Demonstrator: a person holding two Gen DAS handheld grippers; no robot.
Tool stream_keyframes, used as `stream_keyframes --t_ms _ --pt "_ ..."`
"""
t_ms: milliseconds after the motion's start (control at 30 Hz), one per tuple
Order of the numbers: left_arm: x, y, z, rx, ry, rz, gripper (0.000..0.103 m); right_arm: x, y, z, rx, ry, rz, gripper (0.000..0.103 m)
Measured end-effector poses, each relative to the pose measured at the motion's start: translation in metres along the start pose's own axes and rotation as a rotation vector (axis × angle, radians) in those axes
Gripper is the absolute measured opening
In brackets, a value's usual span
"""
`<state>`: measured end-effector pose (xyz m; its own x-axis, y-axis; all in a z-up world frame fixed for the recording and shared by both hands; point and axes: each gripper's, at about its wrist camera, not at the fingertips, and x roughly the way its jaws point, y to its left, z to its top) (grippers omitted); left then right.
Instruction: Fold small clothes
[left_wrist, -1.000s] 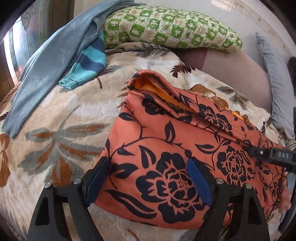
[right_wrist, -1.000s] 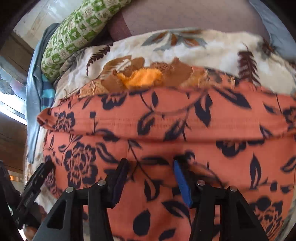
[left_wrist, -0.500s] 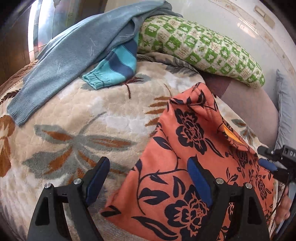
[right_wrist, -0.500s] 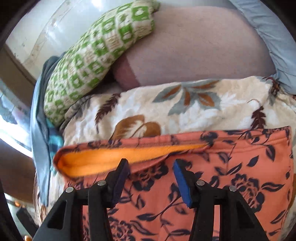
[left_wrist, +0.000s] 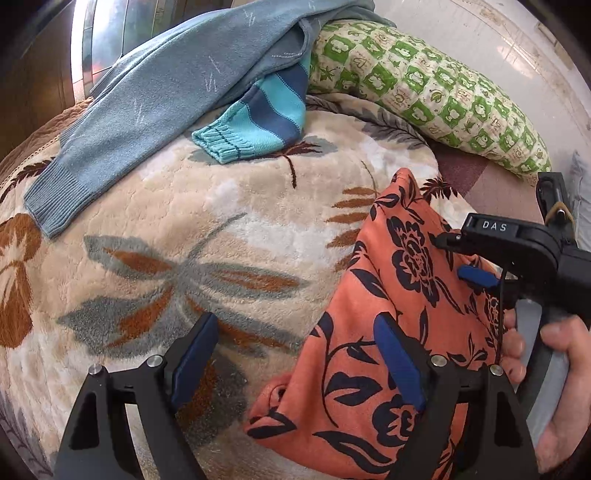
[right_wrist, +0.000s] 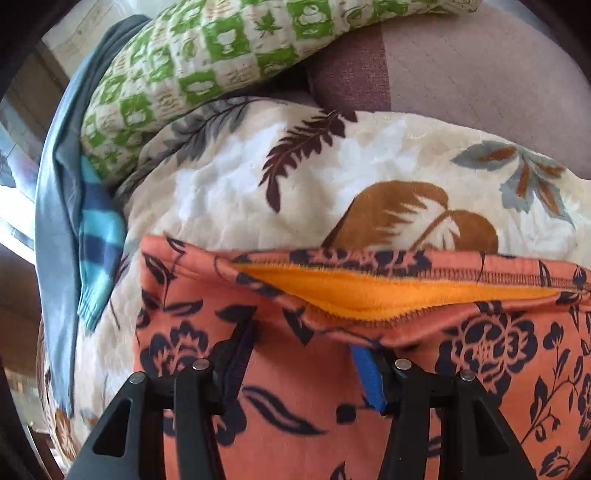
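Lying under both grippers on the bed blanket (left_wrist: 229, 206): orange floral garment (left_wrist: 388, 354). Left gripper (left_wrist: 295, 362) fingers are standing apart, empty; right gripper (right_wrist: 303, 362) fingers are parted, straddling cloth, not pinching. Next: smoothing flat, aligning hem edges before creasing.

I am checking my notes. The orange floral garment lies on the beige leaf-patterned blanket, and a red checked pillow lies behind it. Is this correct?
Not quite: the pillow is green checked, not red, as the left wrist view shows. The orange floral garment does lie on the beige leaf-patterned blanket.
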<state>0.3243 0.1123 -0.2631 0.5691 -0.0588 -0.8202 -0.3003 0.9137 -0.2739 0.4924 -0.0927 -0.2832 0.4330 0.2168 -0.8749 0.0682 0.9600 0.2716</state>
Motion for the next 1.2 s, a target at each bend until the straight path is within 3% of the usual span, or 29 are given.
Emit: stream_keyframes --t_ms 133,267,367,533,633,767,933,1100,1200 --pt "-0.018 -0.014 0.003 0.085 -0.081 0.013 0.086 -0.018 -0.015 0.01 0.08 -0.043 0.065 0.056" --pt "-0.034 -0.031 -0.001 0.205 -0.146 0.007 0.086 -0.063 -0.029 -0.003 0.035 -0.113 0.071 0.056" --pt "-0.033 -0.043 -0.008 0.272 -0.106 -0.032 0.086 -0.099 -0.055 -0.015 0.018 -0.135 0.033 0.056" --pt "-0.026 -0.06 -0.018 0.367 -0.072 -0.017 0.086 -0.142 -0.13 -0.064 0.056 -0.116 -0.091 0.056" --pt "-0.019 -0.067 -0.024 0.405 -0.032 -0.007 0.086 -0.15 -0.172 -0.098 0.078 -0.079 -0.193 0.056" --pt "0.0 -0.071 -0.035 0.483 0.049 0.058 0.086 -0.137 -0.211 -0.136 0.128 0.031 -0.23 0.056" --pt "-0.005 -0.068 -0.039 0.518 0.048 0.086 0.086 -0.127 -0.207 -0.138 0.094 0.022 -0.283 0.059" --pt "-0.037 -0.064 -0.036 0.501 -0.016 0.062 0.086 -0.152 -0.191 -0.133 0.085 -0.012 -0.246 0.059" --pt "-0.042 -0.065 -0.04 0.516 -0.011 0.07 0.086 -0.171 -0.185 -0.142 0.075 -0.027 -0.233 0.059"
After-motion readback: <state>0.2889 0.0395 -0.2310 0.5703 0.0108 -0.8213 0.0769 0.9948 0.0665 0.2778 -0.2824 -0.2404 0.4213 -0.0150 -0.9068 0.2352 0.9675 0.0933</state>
